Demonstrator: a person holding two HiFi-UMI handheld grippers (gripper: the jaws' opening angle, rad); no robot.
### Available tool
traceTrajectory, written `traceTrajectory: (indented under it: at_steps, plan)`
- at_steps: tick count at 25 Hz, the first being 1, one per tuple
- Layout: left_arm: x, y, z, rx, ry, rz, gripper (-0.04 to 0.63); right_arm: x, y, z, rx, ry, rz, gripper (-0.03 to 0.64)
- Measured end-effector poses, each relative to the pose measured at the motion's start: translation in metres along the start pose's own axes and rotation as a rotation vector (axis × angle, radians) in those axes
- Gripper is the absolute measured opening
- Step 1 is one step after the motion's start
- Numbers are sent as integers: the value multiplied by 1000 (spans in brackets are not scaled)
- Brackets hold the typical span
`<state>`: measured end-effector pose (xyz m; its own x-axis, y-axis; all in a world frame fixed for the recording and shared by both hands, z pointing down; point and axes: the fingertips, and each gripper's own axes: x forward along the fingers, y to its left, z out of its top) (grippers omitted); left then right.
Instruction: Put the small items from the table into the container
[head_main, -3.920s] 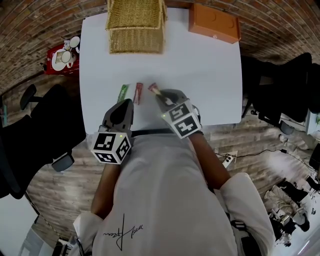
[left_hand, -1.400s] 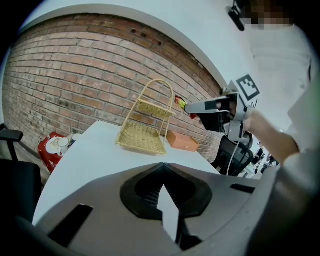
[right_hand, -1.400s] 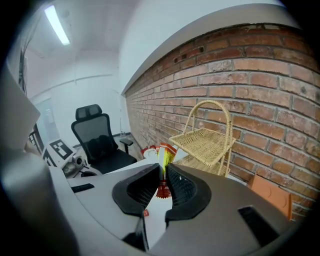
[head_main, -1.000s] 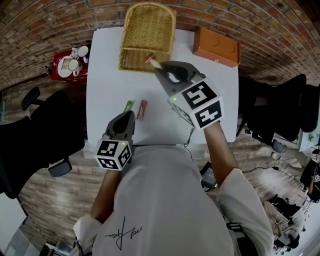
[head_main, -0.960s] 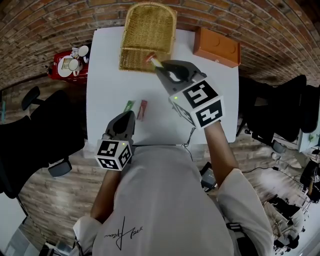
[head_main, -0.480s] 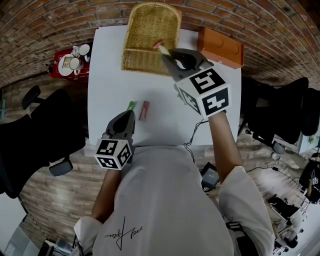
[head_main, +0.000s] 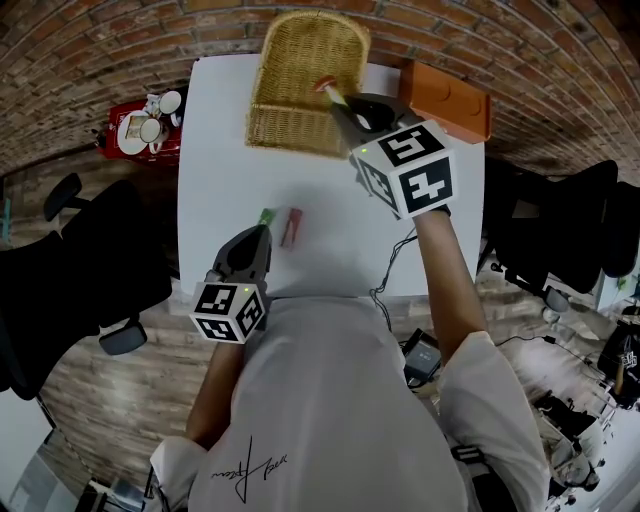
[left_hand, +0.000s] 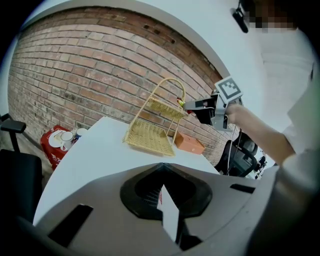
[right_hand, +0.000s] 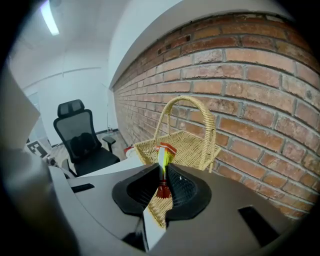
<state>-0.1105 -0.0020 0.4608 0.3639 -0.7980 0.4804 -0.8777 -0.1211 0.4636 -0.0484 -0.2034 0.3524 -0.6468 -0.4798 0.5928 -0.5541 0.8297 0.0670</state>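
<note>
Right gripper (head_main: 337, 98) is pinching a red-yellow sachet (head_main: 326, 86) over the basket (head_main: 288, 132) at the table's (head_main: 220, 150) far edge. I'd dip lower before letting go. Left gripper (head_main: 258, 232) is closed, empty.

White table (head_main: 220, 150) bears wicker basket (head_main: 300, 100), orange box (head_main: 450, 92), green packet (head_main: 266, 216), red packet (head_main: 291, 226)

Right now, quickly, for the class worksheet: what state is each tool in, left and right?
Left tool: closed, holding nothing.
Right tool: closed on a red and yellow packet, by the wicker basket.
</note>
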Motion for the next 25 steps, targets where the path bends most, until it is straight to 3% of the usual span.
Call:
traceTrajectory:
  at_steps: [11, 25]
  plan:
    - [-2, 6, 0, -4, -4, 10, 11, 14, -10, -1, -3, 20, -33, 61]
    - [-4, 6, 3, 1, -16, 7, 11, 12, 1, -1, 40, -4, 21, 110]
